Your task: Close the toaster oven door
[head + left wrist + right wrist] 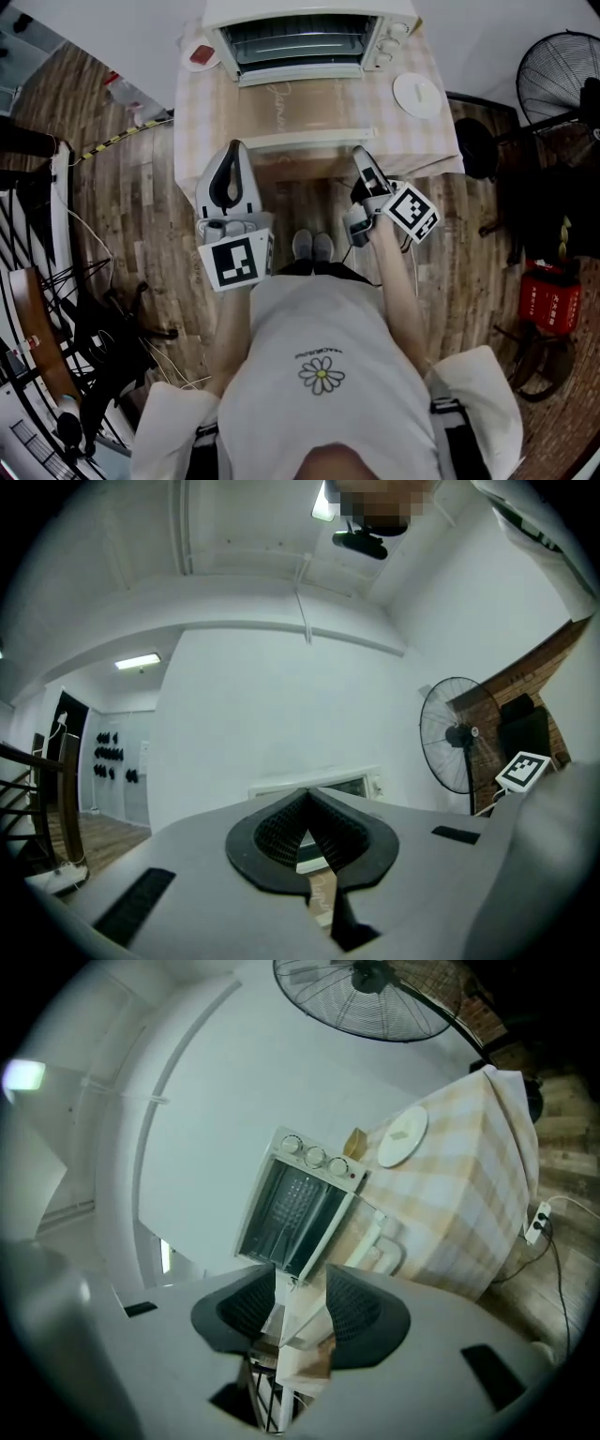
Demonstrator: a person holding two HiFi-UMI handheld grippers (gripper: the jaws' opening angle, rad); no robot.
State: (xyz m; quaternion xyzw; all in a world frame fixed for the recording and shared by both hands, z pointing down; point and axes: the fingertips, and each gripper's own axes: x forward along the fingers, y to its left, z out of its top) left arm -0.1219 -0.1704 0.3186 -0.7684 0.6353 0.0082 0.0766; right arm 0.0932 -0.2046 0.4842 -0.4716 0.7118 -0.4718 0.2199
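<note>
A table (431,141) draped in a pale checked cloth is seen at the top of the head view, with wooden flooring around it. A standing fan (560,75) is placed to the table's right. At the back of the table a white toaster oven (389,37) is set, its knobs on its right side. Its glass door (300,108) is let down flat toward the person, so that the wire rack inside is exposed, and the door's white handle (309,141) is found at the table's near edge.

The left gripper (233,150) is held just short of the table's front edge, left of the handle; its jaws are seen brought together at the tips with nothing between them. The right gripper (364,155) is held at the handle's right end, whether touching it cannot be told. Its jaws are spread wide and nothing is gripped; the table's corner and the lowered door are seen through the gap.

A white plate (418,95) is laid right of the door, and a small white dish (201,53) with something red in it is set left of the oven.
</note>
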